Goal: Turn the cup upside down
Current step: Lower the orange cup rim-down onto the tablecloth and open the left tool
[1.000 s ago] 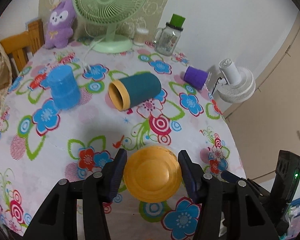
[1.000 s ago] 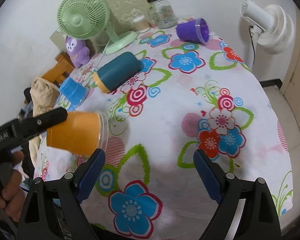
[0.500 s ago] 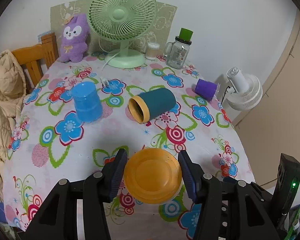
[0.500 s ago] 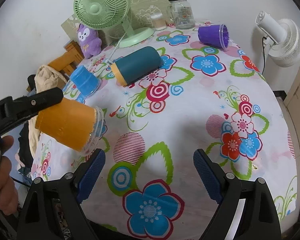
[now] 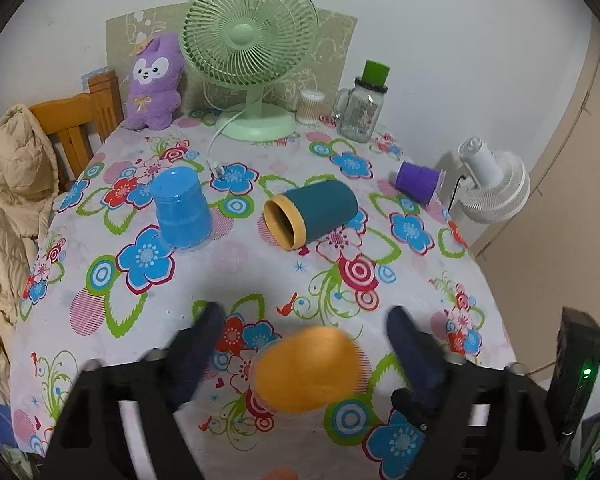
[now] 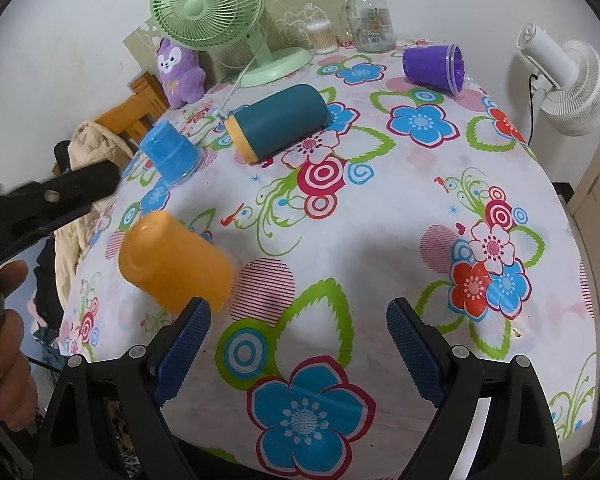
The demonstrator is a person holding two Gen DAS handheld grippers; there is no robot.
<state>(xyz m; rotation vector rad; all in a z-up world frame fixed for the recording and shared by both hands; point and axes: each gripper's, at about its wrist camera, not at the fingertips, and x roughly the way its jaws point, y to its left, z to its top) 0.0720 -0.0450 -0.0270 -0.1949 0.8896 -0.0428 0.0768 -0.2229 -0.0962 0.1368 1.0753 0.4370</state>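
Left gripper (image 5: 306, 344) fingers spread wide, orange cup (image 6: 174, 266) dropping bottom-up at seven o'clock, right gripper (image 6: 299, 320) idle and agape.

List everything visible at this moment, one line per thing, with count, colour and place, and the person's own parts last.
orange cup: 1, orange, blurred, between the spread left fingers, not gripped
blue cup: 1, blue, upside down, table left
teal cup: 1, teal with yellow rim, on its side, centre
purple cup: 1, purple, on its side, right edge
desk fan: 1, green, table back
plush toy: 1, purple, back left
glass jar: 1, clear, green lid, back right
white fan: 1, beyond table
chair: 1, wooden, left
left gripper: black, open
right gripper: black, blue pads, open, empty
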